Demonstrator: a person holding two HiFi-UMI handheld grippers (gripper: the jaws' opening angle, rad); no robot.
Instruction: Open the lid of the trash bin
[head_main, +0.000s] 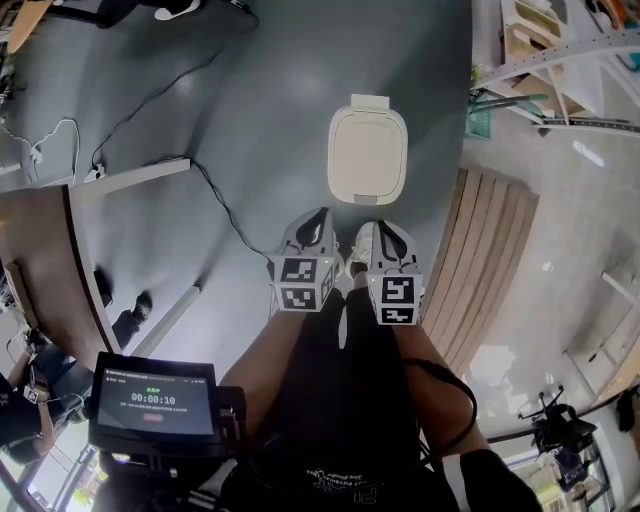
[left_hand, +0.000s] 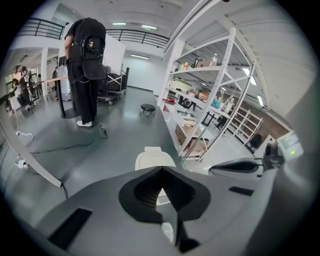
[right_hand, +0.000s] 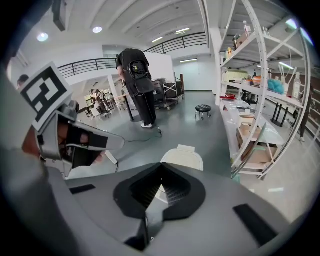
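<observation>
A cream-white plastic trash bin (head_main: 367, 152) with rounded corners stands on the smooth grey floor (head_main: 250, 90), and its flat lid (head_main: 367, 160) lies closed on top. Both grippers are held side by side just short of the bin, on its near side, and neither touches it. The left gripper (head_main: 318, 216) points at the bin's near left corner. Its jaws are closed tip to tip with nothing between them. The right gripper (head_main: 384, 228) points at the bin's near edge, and its jaws likewise meet at the tips and are empty.

In each gripper view the bin sits just beyond the closed jaw tips. A thin black cable (head_main: 215, 195) snakes over the floor to the left of the bin. A slatted wooden panel (head_main: 490, 260) lies to the right of the bin. A white metal shelf rack (left_hand: 220, 100) rises beside the bin on that same side. Well beyond the bin, a person in black clothes (left_hand: 85, 65) stands facing away, near a small black wheeled stool (left_hand: 147, 109).
</observation>
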